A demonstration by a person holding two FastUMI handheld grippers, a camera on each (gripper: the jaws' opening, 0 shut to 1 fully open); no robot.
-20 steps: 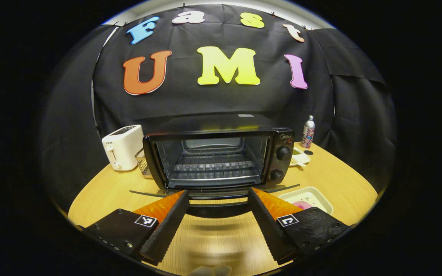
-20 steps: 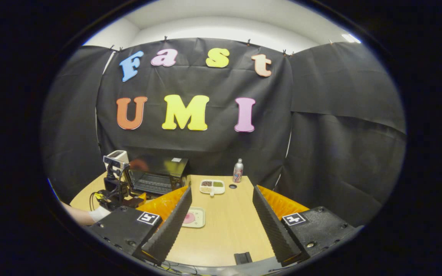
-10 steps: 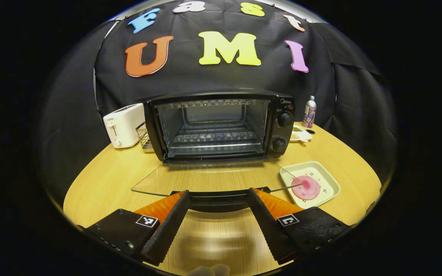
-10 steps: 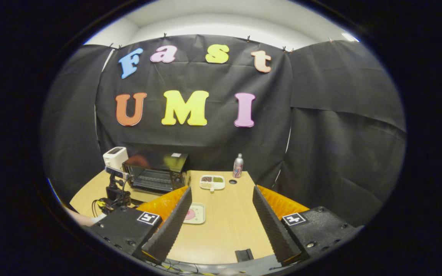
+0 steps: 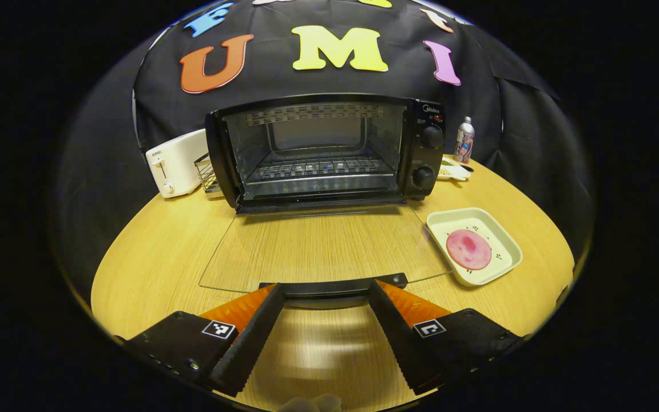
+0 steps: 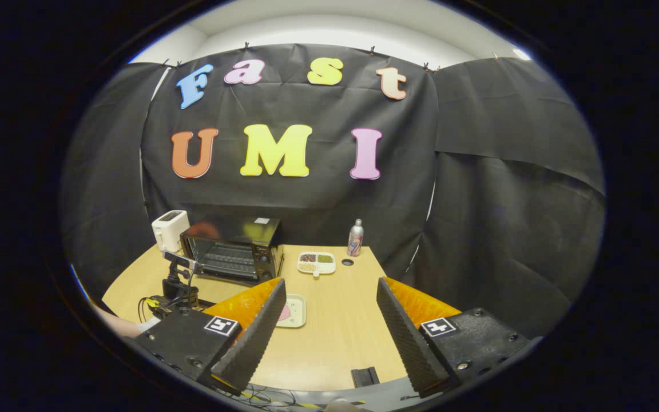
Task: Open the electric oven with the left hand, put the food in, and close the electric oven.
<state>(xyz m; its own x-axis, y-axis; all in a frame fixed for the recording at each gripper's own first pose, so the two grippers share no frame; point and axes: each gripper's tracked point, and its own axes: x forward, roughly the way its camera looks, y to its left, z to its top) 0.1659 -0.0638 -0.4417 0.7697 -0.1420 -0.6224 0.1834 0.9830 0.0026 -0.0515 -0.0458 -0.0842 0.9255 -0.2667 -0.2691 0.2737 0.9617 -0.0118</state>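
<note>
Here the left tongs (image 5: 325,294) are gaping at bottom centre, straddling the glass door's handle (image 5: 332,284) without pinching; the right tongs (image 6: 329,309) are gaping, empty. Right of centre, the food (image 5: 468,249) is lying in its tray (image 5: 507,243) on the worktop (image 5: 152,252), probably soft, slippery; gripping the stiff rim seems safer.

Right claw (image 6: 329,320): fingers spread wide, nothing between them, above the wooden desk (image 6: 341,337). Far left: electric oven (image 6: 232,250), door down; white toaster (image 6: 169,230) beside it; left claw (image 6: 178,283) in front. Centre: food tray (image 6: 294,311), divided dish (image 6: 316,262), bottle (image 6: 355,238).
</note>
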